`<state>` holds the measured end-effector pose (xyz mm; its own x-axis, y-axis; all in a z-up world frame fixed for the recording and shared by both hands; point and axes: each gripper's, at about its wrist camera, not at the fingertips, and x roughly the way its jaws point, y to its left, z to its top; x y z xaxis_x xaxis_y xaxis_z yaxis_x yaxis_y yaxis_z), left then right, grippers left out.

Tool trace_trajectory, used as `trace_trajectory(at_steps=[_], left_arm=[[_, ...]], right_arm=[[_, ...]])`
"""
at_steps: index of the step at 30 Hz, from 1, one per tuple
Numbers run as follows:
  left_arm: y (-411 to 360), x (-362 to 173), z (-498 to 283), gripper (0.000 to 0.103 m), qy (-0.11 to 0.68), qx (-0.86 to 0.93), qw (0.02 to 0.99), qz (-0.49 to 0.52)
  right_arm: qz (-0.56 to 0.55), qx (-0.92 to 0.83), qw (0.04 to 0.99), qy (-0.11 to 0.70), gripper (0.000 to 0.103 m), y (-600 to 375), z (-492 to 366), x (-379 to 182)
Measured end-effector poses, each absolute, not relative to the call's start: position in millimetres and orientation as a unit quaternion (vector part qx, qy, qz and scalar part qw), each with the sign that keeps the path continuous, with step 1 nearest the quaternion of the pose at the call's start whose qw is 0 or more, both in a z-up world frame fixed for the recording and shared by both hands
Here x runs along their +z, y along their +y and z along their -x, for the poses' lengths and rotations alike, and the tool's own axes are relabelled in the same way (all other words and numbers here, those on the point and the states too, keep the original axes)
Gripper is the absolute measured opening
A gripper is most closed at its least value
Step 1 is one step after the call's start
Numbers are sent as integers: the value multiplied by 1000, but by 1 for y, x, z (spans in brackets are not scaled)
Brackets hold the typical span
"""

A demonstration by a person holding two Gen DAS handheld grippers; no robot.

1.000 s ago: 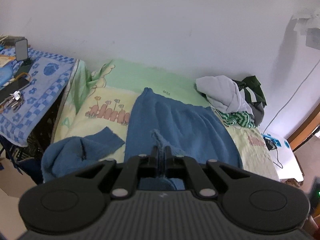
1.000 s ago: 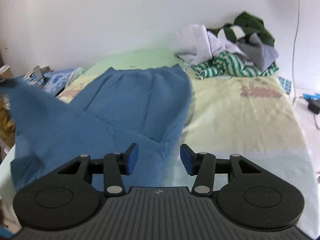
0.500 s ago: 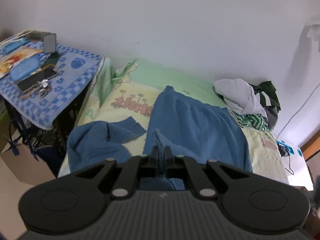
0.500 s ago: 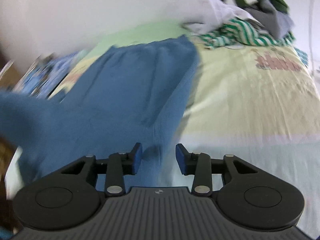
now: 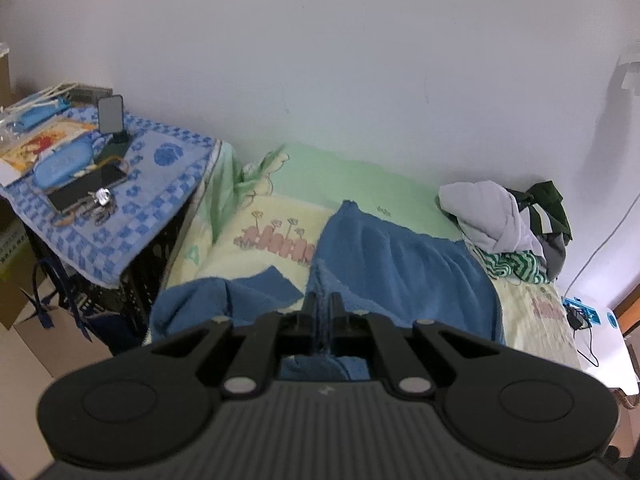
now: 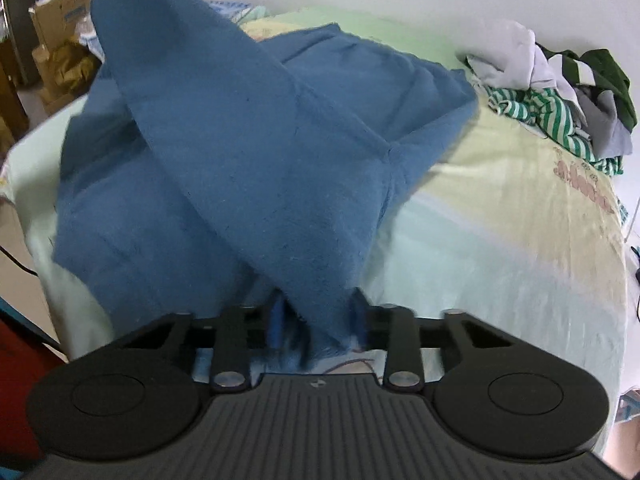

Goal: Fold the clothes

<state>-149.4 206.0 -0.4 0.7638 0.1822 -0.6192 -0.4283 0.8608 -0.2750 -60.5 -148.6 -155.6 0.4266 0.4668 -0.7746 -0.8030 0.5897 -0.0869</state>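
A blue fleece garment (image 5: 400, 264) lies spread on the bed (image 5: 360, 184). My left gripper (image 5: 323, 304) is shut on a pinched ridge of it near the front edge. In the right wrist view a flap of the same garment (image 6: 248, 152) is pulled up toward the top left. Its lower corner hangs down between the fingers of my right gripper (image 6: 318, 320), which stand apart around it. The blue pads are partly hidden by the cloth.
A pile of clothes (image 5: 504, 220) in white, green stripes and dark green sits at the bed's far right, by the wall. Left of the bed stands a side table under a blue checked cloth (image 5: 160, 184), holding a phone (image 5: 110, 114) and small items. Cardboard boxes (image 6: 60, 16) stand beyond.
The left gripper rose and drew back with the cloth, so the flap lifted. The right gripper moved in low, and the garment's corner now sits between its fingers.
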Motion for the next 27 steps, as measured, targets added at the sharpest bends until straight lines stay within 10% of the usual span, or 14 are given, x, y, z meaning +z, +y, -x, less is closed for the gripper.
trace_trajectory(at_steps=[8,15,19,27], left_arm=[[220,-20,153,1,327,181,904,209],[238,-52,154,1,354,189,887,231],[244,-62,152,2,369,199,881,218],[255,-79,155,2,391,200,871,219]], right_arm=[[324,374,797,348,23,-143,82,-162],[229,314,829,403,42,-163,67,-159],[172,312,834,422,5,-165,58,-162],[281,326,804,411,5,-159,72,-165]])
